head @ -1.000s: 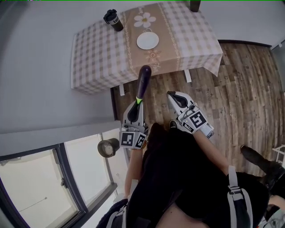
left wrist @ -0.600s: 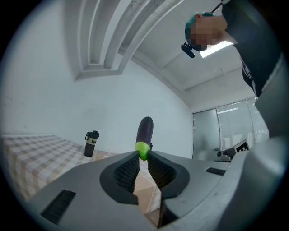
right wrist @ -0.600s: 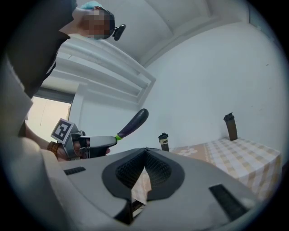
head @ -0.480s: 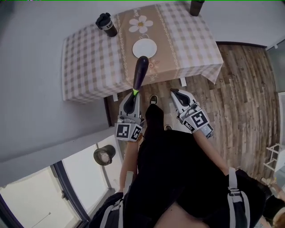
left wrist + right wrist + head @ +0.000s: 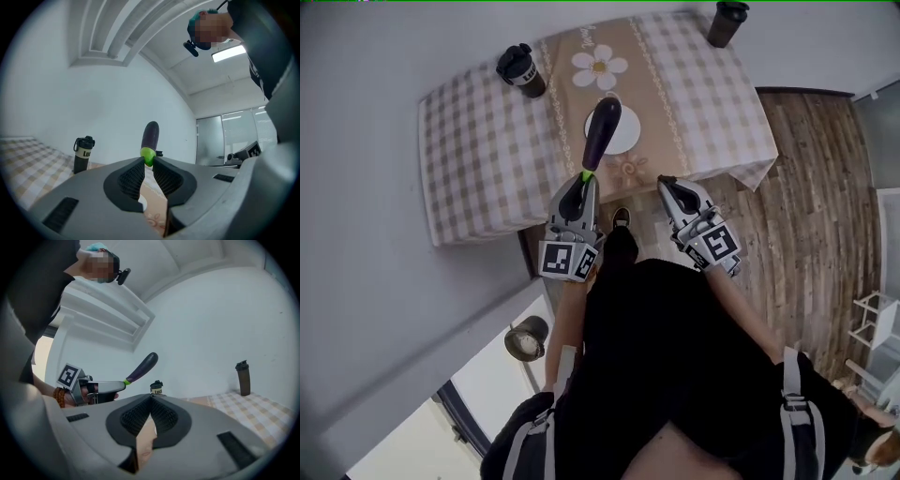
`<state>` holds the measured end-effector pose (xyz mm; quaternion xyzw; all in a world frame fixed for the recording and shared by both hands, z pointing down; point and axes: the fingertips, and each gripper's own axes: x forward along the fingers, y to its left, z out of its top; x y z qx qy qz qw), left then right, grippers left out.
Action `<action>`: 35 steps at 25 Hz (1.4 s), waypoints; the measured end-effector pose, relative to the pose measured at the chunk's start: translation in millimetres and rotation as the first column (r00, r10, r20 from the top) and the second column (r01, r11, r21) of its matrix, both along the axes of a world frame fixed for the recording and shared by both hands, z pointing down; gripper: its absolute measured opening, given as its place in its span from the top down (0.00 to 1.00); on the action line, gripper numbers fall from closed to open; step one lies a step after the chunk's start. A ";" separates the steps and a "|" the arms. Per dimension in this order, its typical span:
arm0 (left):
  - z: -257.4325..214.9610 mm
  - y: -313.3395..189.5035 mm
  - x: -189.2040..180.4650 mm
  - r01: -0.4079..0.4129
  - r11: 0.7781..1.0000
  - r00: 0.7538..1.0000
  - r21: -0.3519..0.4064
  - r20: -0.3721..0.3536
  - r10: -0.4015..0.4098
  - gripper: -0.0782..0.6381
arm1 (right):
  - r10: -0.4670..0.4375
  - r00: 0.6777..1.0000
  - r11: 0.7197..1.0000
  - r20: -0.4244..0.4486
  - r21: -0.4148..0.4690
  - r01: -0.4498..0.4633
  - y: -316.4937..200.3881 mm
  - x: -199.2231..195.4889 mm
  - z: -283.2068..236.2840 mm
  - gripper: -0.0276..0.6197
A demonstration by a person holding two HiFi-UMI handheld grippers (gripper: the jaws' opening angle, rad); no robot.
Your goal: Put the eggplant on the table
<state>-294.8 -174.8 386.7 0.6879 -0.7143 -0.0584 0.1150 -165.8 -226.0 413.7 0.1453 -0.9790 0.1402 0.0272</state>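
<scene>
Above the near edge of a table (image 5: 478,159) covered in a checked cloth, the left gripper (image 5: 584,180) is clamped on the green stem end of a dark purple eggplant (image 5: 601,131). The eggplant juts forward and slightly upward, clear of the tabletop. The task looks about midway: the eggplant is picked up and carried over the table, but not yet lowered or let go. The right gripper (image 5: 667,185) hovers beside it near the table edge, its jaws closed together with nothing between them. From above, the eggplant's far end overlaps a white plate (image 5: 623,141) lying on a beige flowered runner (image 5: 649,94), so the plate probably sits right under the likely drop spot. Bare cloth lies on either side. A black bottle (image 5: 521,70) stands toward the far left, and a dark cup (image 5: 727,22) at the far right corner, both well apart from the eggplant.
</scene>
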 end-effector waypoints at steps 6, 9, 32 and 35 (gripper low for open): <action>22.2 63.7 48.0 -0.051 0.994 0.997 0.097 0.070 0.045 0.81 | 0.014 0.998 0.996 0.054 0.083 -0.019 78.3 45.8 33.0 0.95; 41.7 110.4 90.7 -0.084 0.983 0.995 0.163 0.060 0.075 0.81 | 0.029 0.999 0.987 0.025 0.157 -0.032 129.1 84.4 49.1 0.95; 76.1 90.9 60.8 -0.171 0.981 0.966 0.089 0.213 0.149 0.81 | -0.077 0.997 0.972 -0.004 0.224 0.076 141.5 10.7 67.9 0.95; 86.5 93.1 61.7 -0.173 0.982 0.967 0.081 0.205 0.153 0.81 | -0.100 0.995 0.967 -0.004 0.234 0.098 149.8 7.4 73.3 0.95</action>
